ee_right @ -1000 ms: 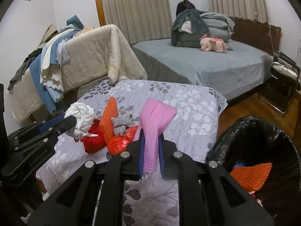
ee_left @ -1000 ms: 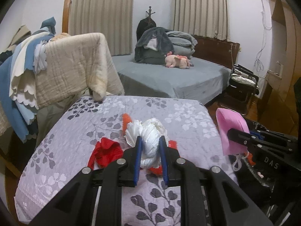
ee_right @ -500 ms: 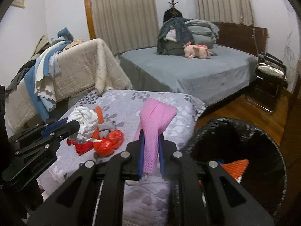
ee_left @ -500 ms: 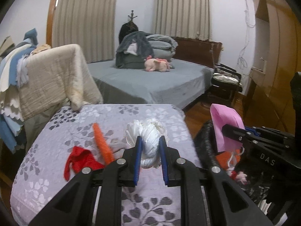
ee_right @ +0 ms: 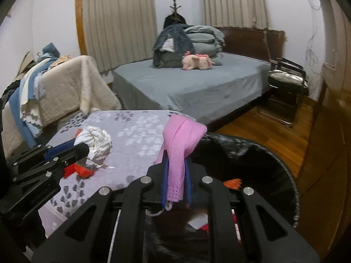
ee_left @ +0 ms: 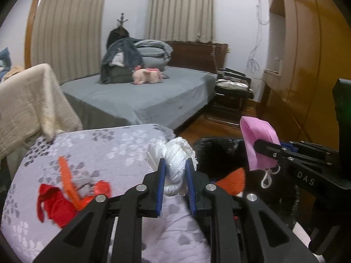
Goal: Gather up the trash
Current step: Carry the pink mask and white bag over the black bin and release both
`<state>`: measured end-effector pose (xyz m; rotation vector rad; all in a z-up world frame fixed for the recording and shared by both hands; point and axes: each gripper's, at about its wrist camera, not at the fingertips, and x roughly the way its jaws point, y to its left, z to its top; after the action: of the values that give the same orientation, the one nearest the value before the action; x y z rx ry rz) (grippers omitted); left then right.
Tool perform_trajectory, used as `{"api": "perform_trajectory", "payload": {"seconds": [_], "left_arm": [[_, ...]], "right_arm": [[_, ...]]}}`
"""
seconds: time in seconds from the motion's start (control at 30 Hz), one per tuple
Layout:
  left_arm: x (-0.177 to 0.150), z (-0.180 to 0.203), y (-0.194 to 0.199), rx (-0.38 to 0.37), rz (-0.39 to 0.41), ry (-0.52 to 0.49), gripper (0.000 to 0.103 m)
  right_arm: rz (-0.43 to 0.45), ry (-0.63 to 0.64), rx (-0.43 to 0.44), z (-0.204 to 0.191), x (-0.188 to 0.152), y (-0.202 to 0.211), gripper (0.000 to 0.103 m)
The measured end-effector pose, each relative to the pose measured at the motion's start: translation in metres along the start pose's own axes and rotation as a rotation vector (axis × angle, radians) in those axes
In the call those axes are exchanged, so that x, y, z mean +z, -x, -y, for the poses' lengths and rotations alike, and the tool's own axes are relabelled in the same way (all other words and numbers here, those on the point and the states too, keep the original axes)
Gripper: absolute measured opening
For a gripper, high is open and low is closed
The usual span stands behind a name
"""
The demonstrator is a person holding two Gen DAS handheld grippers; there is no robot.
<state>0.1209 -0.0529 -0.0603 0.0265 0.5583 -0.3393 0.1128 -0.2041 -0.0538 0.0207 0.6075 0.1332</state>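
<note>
Now the left gripper [ee_left: 175,171] is clamped on a white wad [ee_left: 173,157], its blue pads [ee_left: 162,182] pressing both sides, holding it above the floral cover's [ee_left: 109,144] edge beside the black bin [ee_right: 274,157]. Likewise the right gripper [ee_right: 176,179] is closed tight on a pink mask [ee_right: 179,144], held at the bin's rim. Red and orange scraps [ee_left: 65,192] lie on the cover.

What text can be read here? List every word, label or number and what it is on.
"DAS": pale letters on the black body of the right gripper, seen from the left wrist view.
Nothing else is readable: no print shows on the pink mask, the white wad or the bin.
</note>
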Motion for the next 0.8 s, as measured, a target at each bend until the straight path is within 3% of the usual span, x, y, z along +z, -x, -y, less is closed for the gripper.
{"api": "perform_trajectory", "payload": {"seconds": [0.4, 0.8], "left_arm": [[0.007, 0.052, -0.04, -0.113, -0.03, -0.064, 0.019], [-0.002, 0.088, -0.081, -0.174, -0.092, -0.098, 0.019]], "right_arm": [[-0.028, -0.061, -0.1, 0.058, -0.02, 0.004, 0.012], [-0.058, -0.107, -0.162, 0.092, -0.041, -0.005, 0.016]]}}
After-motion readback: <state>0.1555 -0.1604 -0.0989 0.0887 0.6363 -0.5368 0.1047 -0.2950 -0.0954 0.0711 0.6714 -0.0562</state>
